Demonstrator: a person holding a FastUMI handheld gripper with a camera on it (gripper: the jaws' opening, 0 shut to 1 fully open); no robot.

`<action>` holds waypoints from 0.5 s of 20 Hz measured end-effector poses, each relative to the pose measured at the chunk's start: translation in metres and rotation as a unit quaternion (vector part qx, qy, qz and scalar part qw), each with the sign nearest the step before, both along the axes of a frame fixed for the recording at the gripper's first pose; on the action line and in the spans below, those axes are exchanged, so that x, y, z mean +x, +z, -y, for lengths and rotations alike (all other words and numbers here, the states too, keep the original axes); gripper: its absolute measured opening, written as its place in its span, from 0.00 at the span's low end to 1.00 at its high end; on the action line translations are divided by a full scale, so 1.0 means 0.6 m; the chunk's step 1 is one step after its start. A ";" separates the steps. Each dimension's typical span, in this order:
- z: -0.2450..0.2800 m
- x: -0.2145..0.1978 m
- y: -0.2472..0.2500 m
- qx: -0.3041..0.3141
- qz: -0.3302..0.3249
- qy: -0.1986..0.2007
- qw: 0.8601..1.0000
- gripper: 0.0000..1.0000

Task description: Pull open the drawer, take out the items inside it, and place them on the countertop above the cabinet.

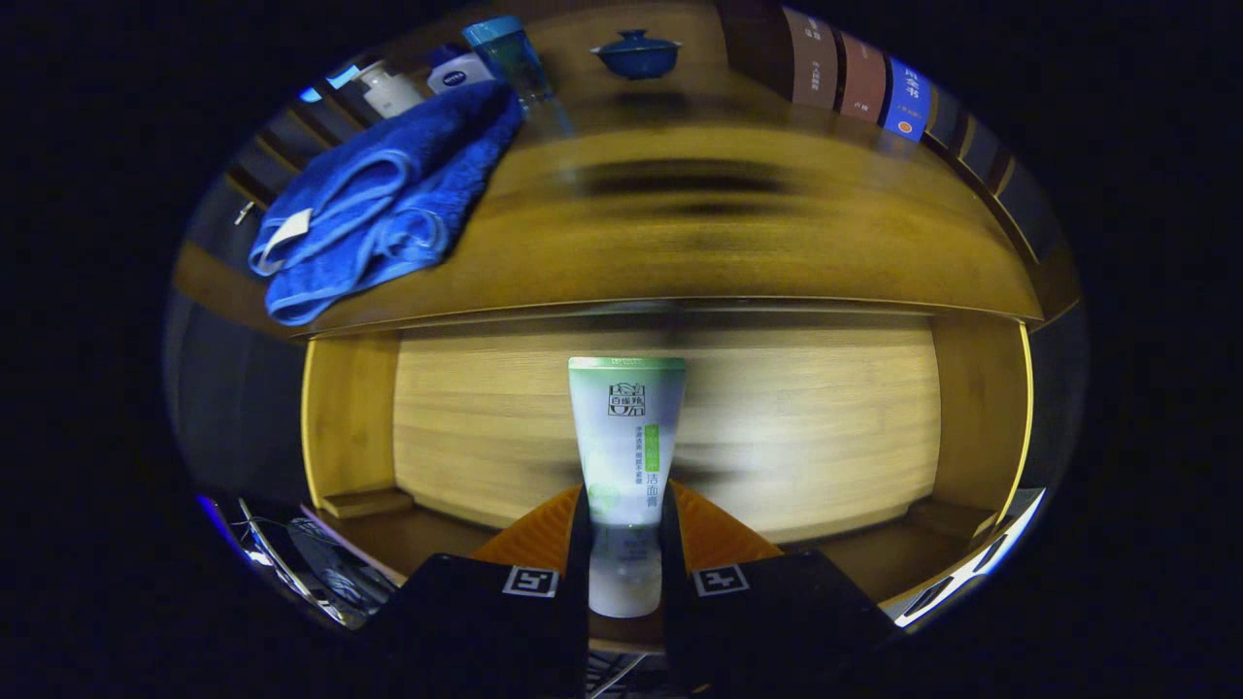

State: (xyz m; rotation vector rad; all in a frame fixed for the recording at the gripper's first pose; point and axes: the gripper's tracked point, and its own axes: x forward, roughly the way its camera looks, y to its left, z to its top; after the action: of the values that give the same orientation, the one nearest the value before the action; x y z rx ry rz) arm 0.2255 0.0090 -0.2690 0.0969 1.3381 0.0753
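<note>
I have the gripper (624,544) clamped on a white-and-green cleanser tube (626,456), both fingers (544,534) pressing its lower end, tube pointing ahead over the open drawer (670,427). Beyond, the countertop (728,233) carries a blue towel (379,204), bottles (388,89) and a blue lidded bowl (636,53)

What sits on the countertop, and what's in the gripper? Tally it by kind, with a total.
Blue towel: 1
Bottles and jars behind the towel: 3
Blue lidded bowl: 1
Tube clamped in the gripper, over the open drawer: 1
Total: 6
</note>
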 end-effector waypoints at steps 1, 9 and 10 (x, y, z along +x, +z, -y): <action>0.003 0.001 0.013 -0.003 0.004 0.007 1.000 0.36; 0.000 0.006 0.121 0.018 0.017 0.012 1.000 0.35; 0.002 0.011 0.132 0.018 0.020 0.009 1.000 0.35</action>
State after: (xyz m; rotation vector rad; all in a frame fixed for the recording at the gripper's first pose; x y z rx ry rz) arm 0.2318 0.0077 -0.1899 0.1135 1.2989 0.1166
